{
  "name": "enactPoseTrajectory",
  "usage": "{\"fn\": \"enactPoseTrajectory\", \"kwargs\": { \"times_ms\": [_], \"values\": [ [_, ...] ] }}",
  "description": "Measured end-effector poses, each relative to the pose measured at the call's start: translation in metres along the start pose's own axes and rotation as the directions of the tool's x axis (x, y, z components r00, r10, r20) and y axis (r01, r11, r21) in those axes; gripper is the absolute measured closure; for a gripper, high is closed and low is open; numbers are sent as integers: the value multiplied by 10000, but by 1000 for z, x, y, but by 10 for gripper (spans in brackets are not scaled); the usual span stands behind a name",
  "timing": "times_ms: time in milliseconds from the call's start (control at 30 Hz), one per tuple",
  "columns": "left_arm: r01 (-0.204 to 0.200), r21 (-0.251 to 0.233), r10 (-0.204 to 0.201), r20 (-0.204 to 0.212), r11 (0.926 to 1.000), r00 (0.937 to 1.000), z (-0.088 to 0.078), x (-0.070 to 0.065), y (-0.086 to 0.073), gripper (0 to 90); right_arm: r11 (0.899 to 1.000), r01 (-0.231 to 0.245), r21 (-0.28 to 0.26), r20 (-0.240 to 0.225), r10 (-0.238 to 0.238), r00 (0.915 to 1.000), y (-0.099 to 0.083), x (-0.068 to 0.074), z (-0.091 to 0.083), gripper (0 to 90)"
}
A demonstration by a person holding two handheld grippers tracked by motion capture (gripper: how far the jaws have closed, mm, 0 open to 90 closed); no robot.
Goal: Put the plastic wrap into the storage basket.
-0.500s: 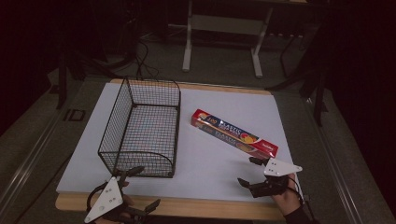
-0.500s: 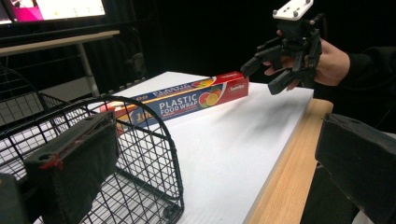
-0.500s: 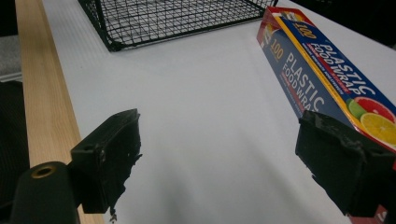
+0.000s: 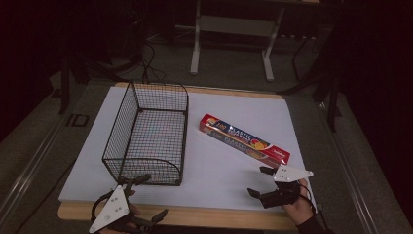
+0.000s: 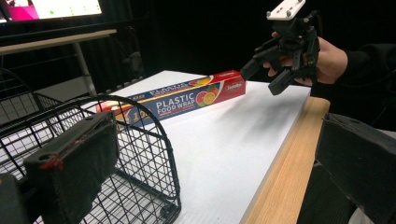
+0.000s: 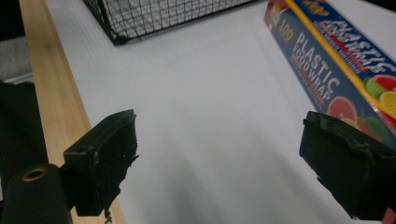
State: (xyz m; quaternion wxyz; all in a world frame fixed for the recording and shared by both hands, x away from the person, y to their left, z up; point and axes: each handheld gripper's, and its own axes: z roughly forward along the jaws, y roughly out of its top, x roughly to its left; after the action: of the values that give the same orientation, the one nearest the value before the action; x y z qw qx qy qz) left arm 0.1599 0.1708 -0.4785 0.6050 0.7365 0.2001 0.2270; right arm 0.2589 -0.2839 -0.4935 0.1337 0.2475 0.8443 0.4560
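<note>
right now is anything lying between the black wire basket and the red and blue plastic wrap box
Nothing: in the high view only bare white table surface separates the black wire basket from the red and blue plastic wrap box.

Black wire basket [image 4: 146, 136], glossy cardboard box [image 4: 243, 138], wooden table edge [image 4: 204, 217].

In the right gripper view, the long red and blue cardboard box of plastic food wrap [image 6: 336, 65] runs off the top and right edges. The black wire mesh basket [image 6: 154, 16] is cropped by the top edge there, and small print on the box is unreadable from the high view.
</note>
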Motion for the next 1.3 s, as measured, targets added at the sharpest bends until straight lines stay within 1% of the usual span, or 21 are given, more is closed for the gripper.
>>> {"fn": "enactPoseTrajectory", "kwargs": {
  "times_ms": [67,167,200,233,267,300,333,467,500,600,667,767,800,867,900,1000,1033,1100,1167,1233,1300],
  "values": [
    [1,6,-1,15,10000,10000,0,0,0,1,9999,-53,-89,-52,53,10000,2,-1,-1,107],
    [21,-3,-21,58,10000,10000,0,0,0,1,9993,276,-232,-44,-277,9996,5,-1,-3,107],
    [16,-2,-16,51,10000,10000,0,0,0,1,9993,276,-232,-44,-277,9996,5,-1,-3,107],
    [40,-31,-40,50,10000,10000,0,0,0,1,9973,667,-320,-50,-669,9977,8,-1,-4,113],
    [40,-31,-40,50,10000,10000,0,0,0,1,9973,667,-320,-50,-669,9977,8,-1,-4,113],
    [32,-9,-31,53,10000,10000,0,0,0,1,9946,943,-425,-151,-951,9954,11,-2,-4,134],
    [49,6,-49,55,10000,10000,0,0,0,1,9944,989,-375,-127,-994,9950,12,-1,-4,136],
    [66,-4,-66,8,10000,10000,0,0,0,1,9954,943,-164,-96,-945,9955,13,-1,-2,134],
    [67,-10,-67,-5,10000,10000,0,-1,0,1,9972,729,191,90,-731,9973,16,-1,-1,124],
    [91,-21,-91,-81,10000,9999,0,-1,0,1,9983,567,140,-60,-566,9984,18,-3,-1,110],
    [113,-10,-113,-111,9999,9999,-1,-1,0,1,9981,614,7,4,-614,9981,20,-5,-2,106],
    [115,-38,-115,-147,9999,9998,-1,-2,0,1,9988,474,-74,49,-473,9989,23,-8,-3,100],
    [108,-29,-108,-161,9999,9998,-1,-2,0,1,9994,350,-46,-52,-350,9994,24,-10,-4,98],
    [100,-20,-100,-160,9999,9998,-1,-2,0,1,9996,243,-112,-7,-243,9997,26,-11,-4,99],
    [62,33,-62,-161,10000,9999,-1,-3,0,1,9998,-16,-207,16,16,10000,28,-15,-5,99],
    [32,68,-30,-202,10000,9998,-1,-3,0,1,9998,-21,-187,63,22,10000,29,-19,-5,99],
    [42,51,-41,-195,10000,9998,-1,-3,0,1,9999,171,16,281,-171,9995,32,-21,-5,99],
    [-7,128,9,-162,9999,9999,-2,-3,-1,1,9996,261,109,434,-265,9987,34,-23,-4,99],
    [52,54,-51,-149,10000,9999,-4,-3,-1,1,9991,399,166,780,-411,9961,36,-24,-2,99],
    [63,54,-62,-158,10000,9999,-4,-3,-1,1,9988,338,349,584,-358,9976,38,-29,0,99],
    [82,64,-81,-146,9999,9999,-4,-2,-1,1,9991,283,307,591,-300,9978,40,-32,1,99]
  ]
}}
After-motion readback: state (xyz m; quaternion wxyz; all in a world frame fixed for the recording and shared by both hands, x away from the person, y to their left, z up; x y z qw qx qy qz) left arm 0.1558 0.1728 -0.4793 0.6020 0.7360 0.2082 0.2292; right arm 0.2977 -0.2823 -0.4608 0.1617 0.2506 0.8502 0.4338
